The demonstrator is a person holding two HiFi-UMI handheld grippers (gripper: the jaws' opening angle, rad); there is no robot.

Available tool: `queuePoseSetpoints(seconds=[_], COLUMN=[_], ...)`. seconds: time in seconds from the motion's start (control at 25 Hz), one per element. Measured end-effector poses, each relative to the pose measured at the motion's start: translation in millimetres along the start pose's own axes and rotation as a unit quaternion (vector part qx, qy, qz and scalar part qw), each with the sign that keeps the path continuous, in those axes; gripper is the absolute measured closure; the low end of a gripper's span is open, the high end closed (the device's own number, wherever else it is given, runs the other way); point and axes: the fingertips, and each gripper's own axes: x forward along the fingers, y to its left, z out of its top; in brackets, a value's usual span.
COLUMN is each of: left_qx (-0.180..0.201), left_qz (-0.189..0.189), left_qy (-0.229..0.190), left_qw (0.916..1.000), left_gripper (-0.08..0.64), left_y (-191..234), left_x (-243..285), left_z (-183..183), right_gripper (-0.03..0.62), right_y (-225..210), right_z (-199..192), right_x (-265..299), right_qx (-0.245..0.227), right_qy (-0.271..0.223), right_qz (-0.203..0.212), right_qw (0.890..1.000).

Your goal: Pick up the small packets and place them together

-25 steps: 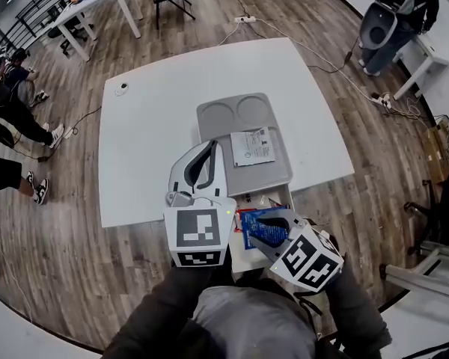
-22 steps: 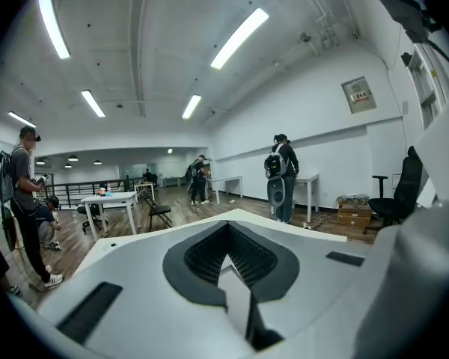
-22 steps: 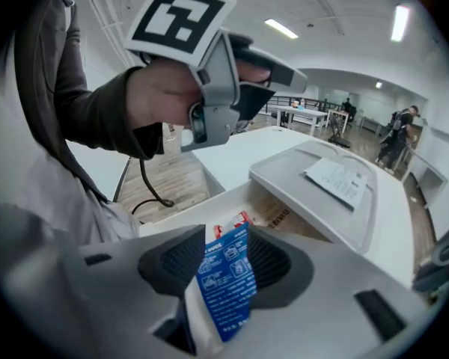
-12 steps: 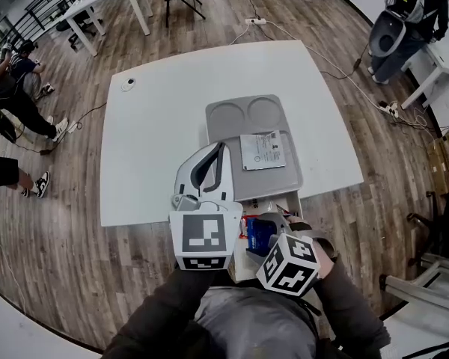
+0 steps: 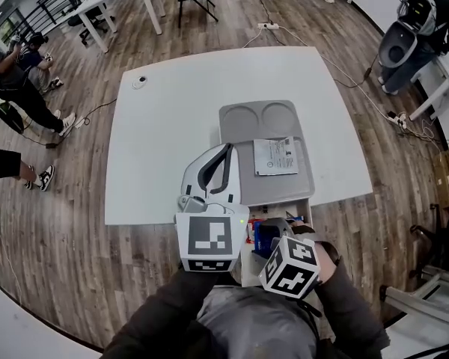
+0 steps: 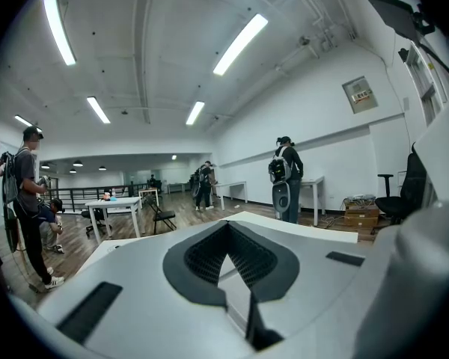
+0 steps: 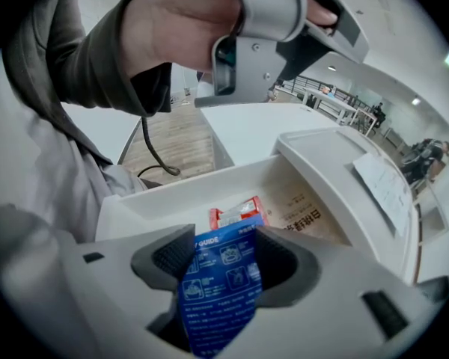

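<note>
Head view: closing gripper [image 5: 273, 234] around packet [image 5: 263, 239]

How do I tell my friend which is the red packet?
Find the grey tray on the white table, then the white box at the tray's near end. Inside lies the red packet, the only red one, beside a blue packet.

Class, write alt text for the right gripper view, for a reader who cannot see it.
A blue packet stands between the closing fingers of the right gripper, above an open white box holding a red packet.
</note>
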Motion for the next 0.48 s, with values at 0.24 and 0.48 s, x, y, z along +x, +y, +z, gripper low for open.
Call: queuePoseSetpoints(seconds=[0.24, 0.48], left_qx=[-0.001, 0.002], left_qz=[-0.007, -0.011], left_qy=[0.0, 0.001], left_qw=[1.0, 0.9999], left_gripper=[0.56, 0.56], left_y=[-2.6, -6.7], left_x=[2.7, 1.4], left_z=[-1.0, -1.2], right_gripper=[0.59, 0.591], right_y=[-3.5, -0.7], right_z=[-0.8, 2.2], right_x=[0.6, -9.0], right_qx=[0.009, 0.018], right_qy=[-0.009, -0.023], right_qz=[-0.005, 0.0], right_qw=[1.0, 1.0])
